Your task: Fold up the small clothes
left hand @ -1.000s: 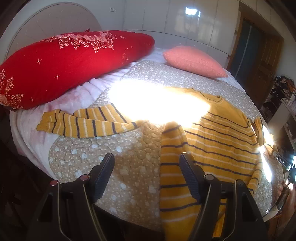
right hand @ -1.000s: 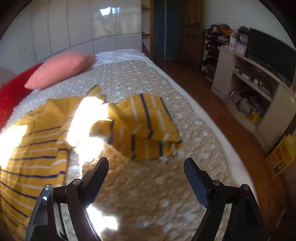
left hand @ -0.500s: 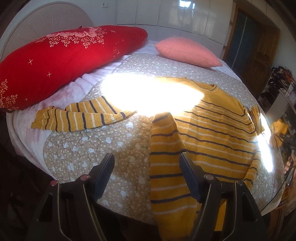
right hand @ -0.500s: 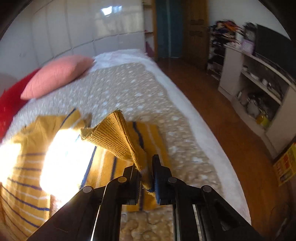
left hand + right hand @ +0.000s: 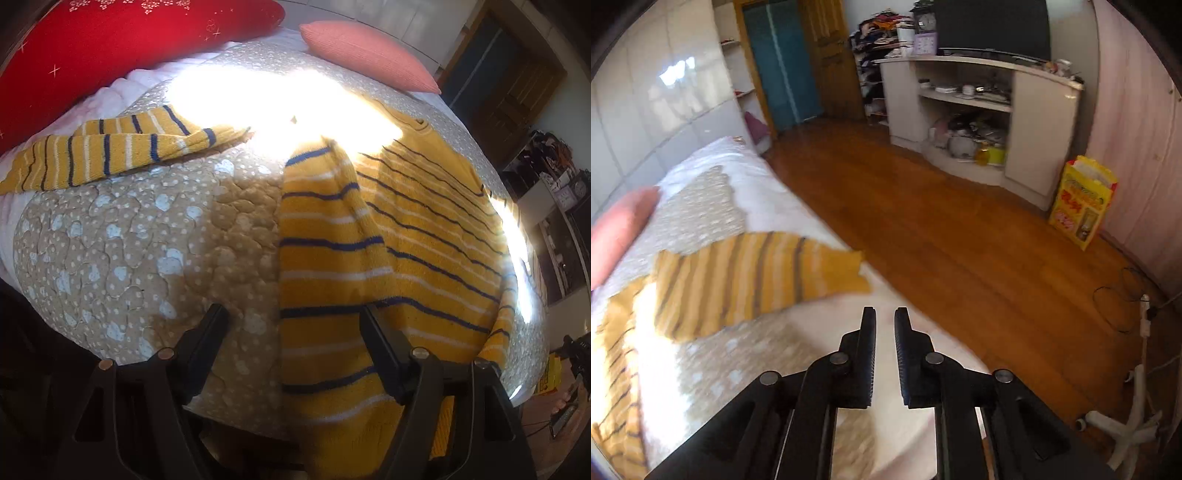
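Half a second ago the right gripper (image 5: 885, 325) pinched the sweater's (image 5: 406, 236) right sleeve (image 5: 753, 280); now that sleeve lies stretched across the quilt (image 5: 147, 236), and the jaws, a narrow slit apart and opening, hold nothing. Over the sweater's near hem the left gripper (image 5: 295, 325) has dropped closer, jaws spread and widening, empty.

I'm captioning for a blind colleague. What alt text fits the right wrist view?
The right gripper, its jaws slightly apart, opening and empty, points over the bed's edge near a striped yellow sweater sleeve. Beyond lie a wooden floor and white shelving unit.
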The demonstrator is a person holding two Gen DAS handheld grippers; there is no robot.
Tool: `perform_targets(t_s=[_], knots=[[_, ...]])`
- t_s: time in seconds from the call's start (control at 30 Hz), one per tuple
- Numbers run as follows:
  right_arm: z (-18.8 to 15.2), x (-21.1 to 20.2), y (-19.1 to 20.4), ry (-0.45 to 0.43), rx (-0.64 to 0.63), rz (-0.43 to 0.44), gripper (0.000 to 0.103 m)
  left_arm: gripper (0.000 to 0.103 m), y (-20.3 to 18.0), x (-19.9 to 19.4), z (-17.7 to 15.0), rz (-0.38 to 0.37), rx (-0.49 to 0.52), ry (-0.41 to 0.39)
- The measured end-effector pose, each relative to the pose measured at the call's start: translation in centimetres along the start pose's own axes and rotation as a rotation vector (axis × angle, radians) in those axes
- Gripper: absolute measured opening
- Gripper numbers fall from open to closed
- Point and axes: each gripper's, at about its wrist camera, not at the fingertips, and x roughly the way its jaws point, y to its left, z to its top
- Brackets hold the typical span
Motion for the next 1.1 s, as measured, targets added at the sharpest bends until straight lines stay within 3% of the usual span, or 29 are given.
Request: perform_targets(t_s=[0.07,0.13,0.17,0.2,0.23,0.3,0.4,0.5,0.63,0.73,0.77,0.8,0.83,0.87,0.93,0.97,1.1], knots=[[-2.0,-1.8,2.1,0.015,-0.05,0.128,0.028,0.077,-1.0,0.0,-0.4,-0.007,0.04,-0.009],[-4.0,-3.1,4.9,0.046,-0.121,0.257,0.048,0.075,-1.9,0.0,-0.6,-0.046,0.061,0.0],[-5.0,-3.5,6.6,0.068,-0.156,0.319,0.051,0.066,-2.3,0.1,-0.7,-0.035,0.075,0.006],[-6.0,-3.9,8.3,0.093,-0.19,0.374,0.053,0.028,-2.9,0.3,-0.9,0.022,0.104,0.019],[-7.0,-4.4,9.9,0.117,-0.225,0.425,0.054,0.014,-3.2,0.4,-0.9,0.085,0.132,0.017],[-8.9,-4.9,13.3,0.168,-0.299,0.507,0.056,0.013,-2.8,-0.3,-0.9,0.082,0.121,0.008],[-11.2,-5.0,17.1,0.224,-0.375,0.564,0.073,0.007,-0.9,-1.4,-0.7,0.094,0.06,0.001],[-13.4,-4.6,18.6,0.282,-0.398,0.545,0.075,0.003,1.6,-2.7,-0.6,0.184,0.003,-0.033],[-16.0,-2.5,20.9,0.376,-0.386,0.557,0.077,0.003,5.8,-4.2,-0.9,0.165,-0.079,-0.026],[-17.6,-3.1,23.0,0.312,-0.443,0.526,0.081,0.007,6.8,-6.3,-1.4,0.17,-0.086,-0.085],[-17.9,-3.0,23.6,0.316,-0.45,0.539,0.08,0.012,6.9,-6.9,-1.5,0.164,-0.088,-0.099],[-18.0,-3.0,24.0,0.316,-0.451,0.551,0.072,0.028,6.7,-7.5,-1.6,0.152,-0.091,-0.114],[-18.0,-3.1,24.3,0.315,-0.463,0.559,0.041,0.045,6.5,-8.1,-1.6,0.136,-0.091,-0.132],[-17.8,-3.0,24.3,0.331,-0.466,0.581,0.026,0.051,6.2,-8.7,-1.5,0.12,-0.09,-0.154],[-16.8,-3.1,22.8,0.352,-0.399,0.632,0.015,0.056,5.3,-9.8,-1.4,0.106,-0.069,-0.196],[-16.3,-3.3,21.7,0.348,-0.381,0.63,0.015,0.057,4.7,-10.2,-1.3,0.111,-0.05,-0.209],[-15.9,-4.2,16.4,0.296,-0.354,0.533,0.009,0.061,2.5,-10.7,-1.0,0.095,-0.006,-0.23]])
